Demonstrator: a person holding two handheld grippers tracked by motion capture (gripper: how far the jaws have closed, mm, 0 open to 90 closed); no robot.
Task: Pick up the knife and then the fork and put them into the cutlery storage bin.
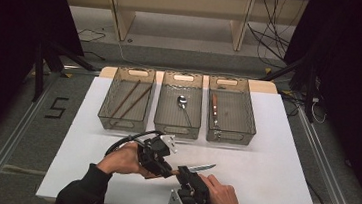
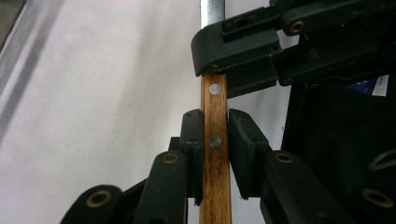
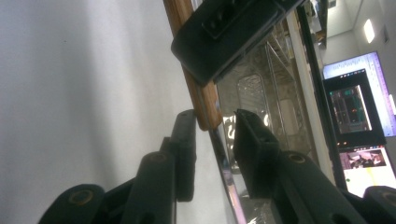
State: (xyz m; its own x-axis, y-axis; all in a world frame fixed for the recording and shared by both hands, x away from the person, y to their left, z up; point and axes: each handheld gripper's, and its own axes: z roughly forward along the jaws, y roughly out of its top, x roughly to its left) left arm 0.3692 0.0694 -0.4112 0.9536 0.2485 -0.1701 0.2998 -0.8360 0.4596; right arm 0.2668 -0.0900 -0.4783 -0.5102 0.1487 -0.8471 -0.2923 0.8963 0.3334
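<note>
A knife (image 1: 193, 170) with a brown wooden handle and a bright steel blade is held level just above the white table (image 1: 274, 156), near its front edge; the left gripper (image 1: 166, 170) has its black jaws clamped on the handle, which the left gripper view shows as straight-grained wood (image 2: 215, 163) set with two small round metal rivets; the flat, ribbed pads press it from both sides. The right gripper (image 1: 186, 177) meets the knife from the near side, where handle joins blade; in the right gripper view its jaws stand a little apart around the rounded end of the handle (image 3: 205, 109) and the thin mirror-like blade (image 3: 224, 154), and I cannot tell whether the pads touch it. Three rectangular bins of smoky translucent plastic with cut-out handles stand in a row at the far side of the table, well apart from the hands; the left bin (image 1: 109, 106) holds two slim brown chopsticks (image 1: 130, 99), the middle bin (image 1: 164, 111) a shiny metal spoon (image 1: 183, 105), the right bin (image 1: 249, 117) a wooden-handled fork (image 1: 214, 110).
</note>
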